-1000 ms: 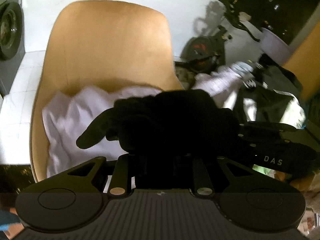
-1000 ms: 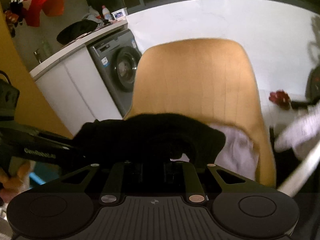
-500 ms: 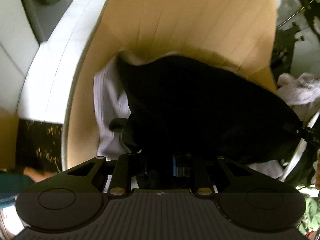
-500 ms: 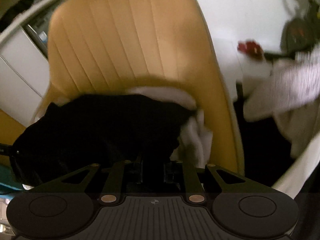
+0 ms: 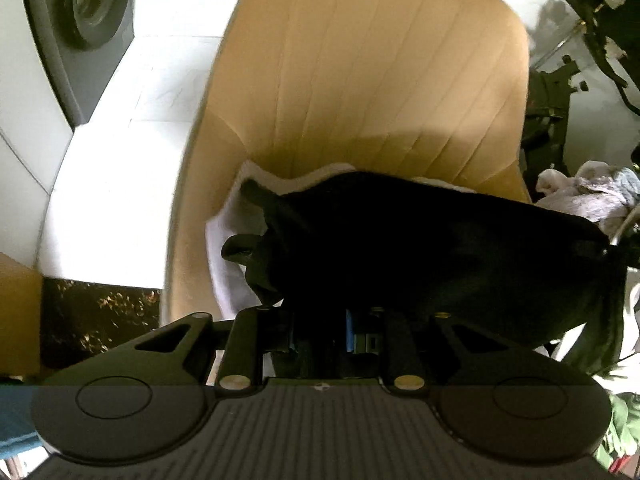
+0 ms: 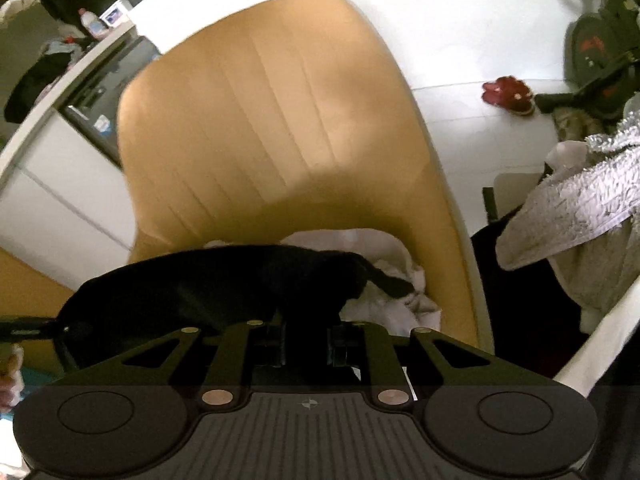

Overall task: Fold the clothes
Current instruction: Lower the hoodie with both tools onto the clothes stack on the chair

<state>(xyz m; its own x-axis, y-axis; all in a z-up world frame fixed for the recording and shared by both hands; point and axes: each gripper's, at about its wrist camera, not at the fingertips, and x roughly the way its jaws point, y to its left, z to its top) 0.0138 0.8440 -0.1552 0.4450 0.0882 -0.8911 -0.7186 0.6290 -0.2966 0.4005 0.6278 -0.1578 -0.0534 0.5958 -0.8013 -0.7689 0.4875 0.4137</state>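
Observation:
A black garment (image 5: pixel 420 248) hangs stretched between my two grippers, just above the seat of a tan chair (image 5: pixel 380 80). My left gripper (image 5: pixel 320 320) is shut on one end of it, the fingertips buried in the dark cloth. In the right wrist view the same black garment (image 6: pixel 224 284) runs off to the left, and my right gripper (image 6: pixel 306 336) is shut on its other end. White clothes (image 6: pixel 384 280) lie on the chair seat under it, showing as white clothes (image 5: pixel 232 240) at the left in the left wrist view.
A washing machine (image 5: pixel 80 12) stands at the left on the white tiled floor (image 5: pixel 112 140). A grey-white fleece garment (image 6: pixel 580 204) hangs at the right. A red item (image 6: pixel 508 94) lies on the floor, with dark equipment (image 6: pixel 600 60) behind it. The counter (image 6: pixel 52 92) holds clutter.
Both grippers have carried the black garment down and forward over the chair seat. It has spread wider between them and now hangs low over the white clothes.

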